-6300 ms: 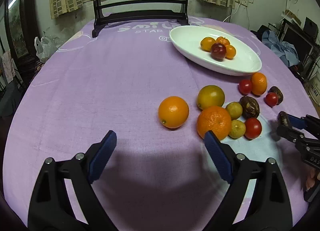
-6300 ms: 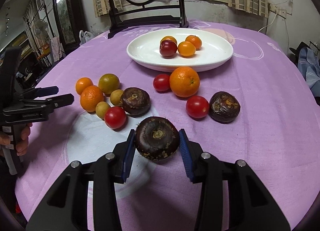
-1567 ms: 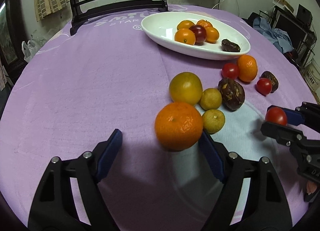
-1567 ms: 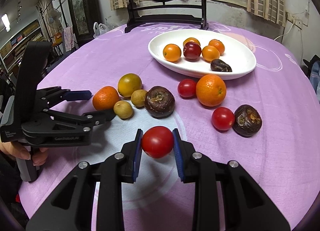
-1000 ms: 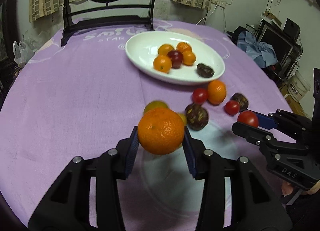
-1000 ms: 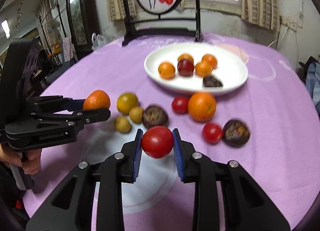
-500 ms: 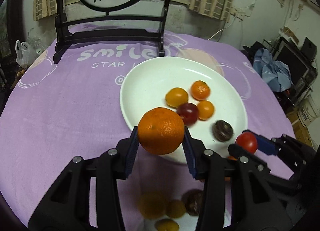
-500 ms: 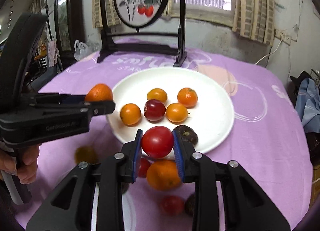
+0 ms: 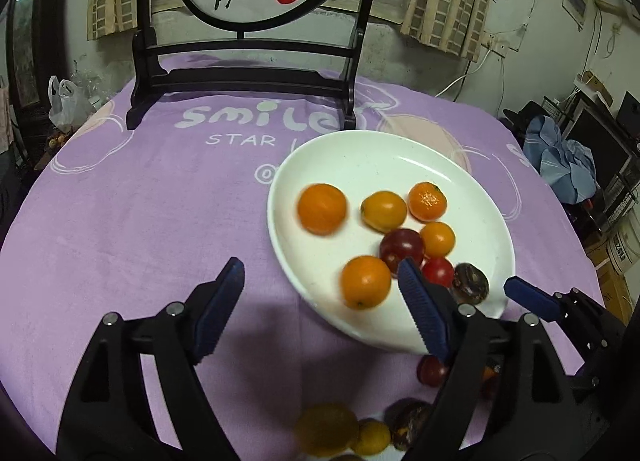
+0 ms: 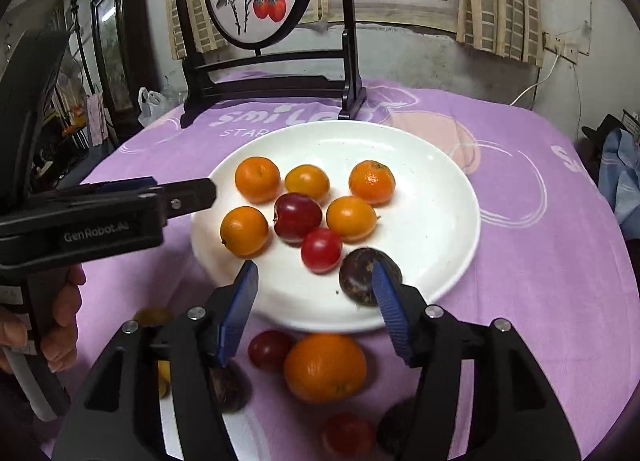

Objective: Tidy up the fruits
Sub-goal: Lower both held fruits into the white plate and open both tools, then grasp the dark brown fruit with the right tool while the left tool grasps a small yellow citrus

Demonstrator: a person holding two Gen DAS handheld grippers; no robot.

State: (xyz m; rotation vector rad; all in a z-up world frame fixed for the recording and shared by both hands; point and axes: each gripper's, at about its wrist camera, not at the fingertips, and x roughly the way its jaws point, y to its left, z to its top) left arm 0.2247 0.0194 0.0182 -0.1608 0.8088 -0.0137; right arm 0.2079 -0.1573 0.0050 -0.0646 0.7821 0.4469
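On the white plate (image 10: 440, 197) lie eight fruits: five orange citrus fruits (image 10: 257, 179), one dark red plum-like fruit (image 10: 297, 217), one red tomato (image 10: 321, 250) and one dark brown fruit (image 10: 360, 277). Just off the plate's near rim, on the purple cloth, the right wrist view shows one large orange (image 10: 325, 367) and two more red tomatoes (image 10: 269, 349). Yellowish and dark brown fruits there are partly hidden, so their count cannot be told.
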